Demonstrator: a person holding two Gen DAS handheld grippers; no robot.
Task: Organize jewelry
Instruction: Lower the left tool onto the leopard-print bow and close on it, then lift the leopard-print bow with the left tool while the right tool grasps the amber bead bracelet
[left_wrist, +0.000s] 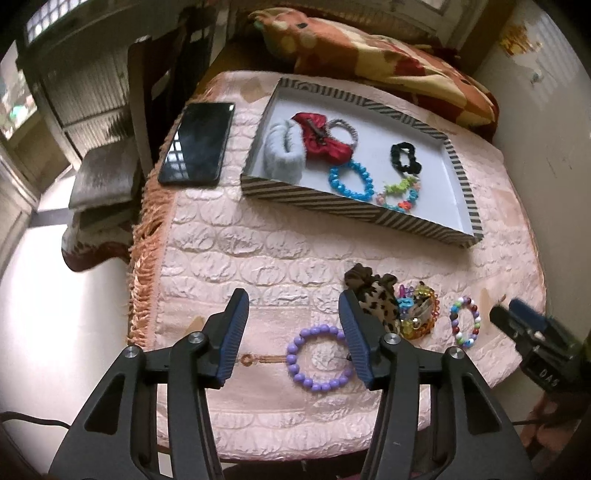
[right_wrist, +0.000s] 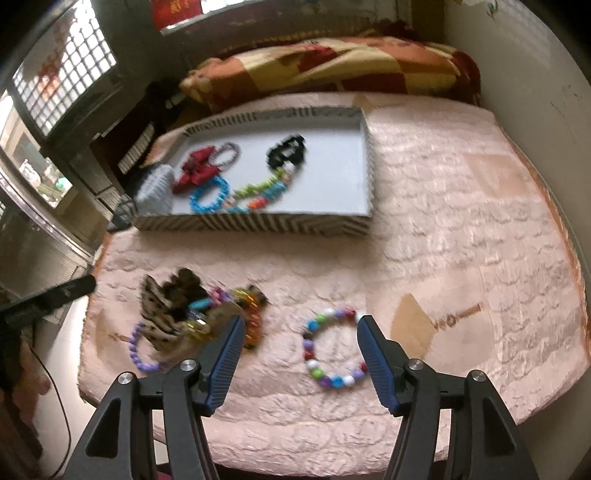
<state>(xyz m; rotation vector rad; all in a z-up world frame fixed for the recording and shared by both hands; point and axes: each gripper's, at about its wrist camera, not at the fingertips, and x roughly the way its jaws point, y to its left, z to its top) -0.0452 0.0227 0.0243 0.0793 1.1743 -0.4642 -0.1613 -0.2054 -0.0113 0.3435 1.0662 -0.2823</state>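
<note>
A purple bead bracelet (left_wrist: 293, 363) lies on the pink quilted cloth near the front edge. My left gripper (left_wrist: 293, 295) hovers over it, open, with its right finger covering the ring's right side. A multicoloured bead bracelet (right_wrist: 337, 381) lies flat between the open fingers of my right gripper (right_wrist: 301, 321), and neither pad touches it. Between the two bracelets sit a leopard-print scrunchie (left_wrist: 376, 299) and a heap of coloured bracelets (left_wrist: 417, 310). Further back, the striped tray (left_wrist: 314, 201) holds scrunchies, a red bow (left_wrist: 321, 140) and bead bracelets.
A black phone (left_wrist: 197, 144) lies left of the tray, near the cloth's fringed edge. A patterned blanket (right_wrist: 332, 66) is bunched behind the tray. A wall runs along the right. The cloth right of the tray (right_wrist: 461, 206) is bare.
</note>
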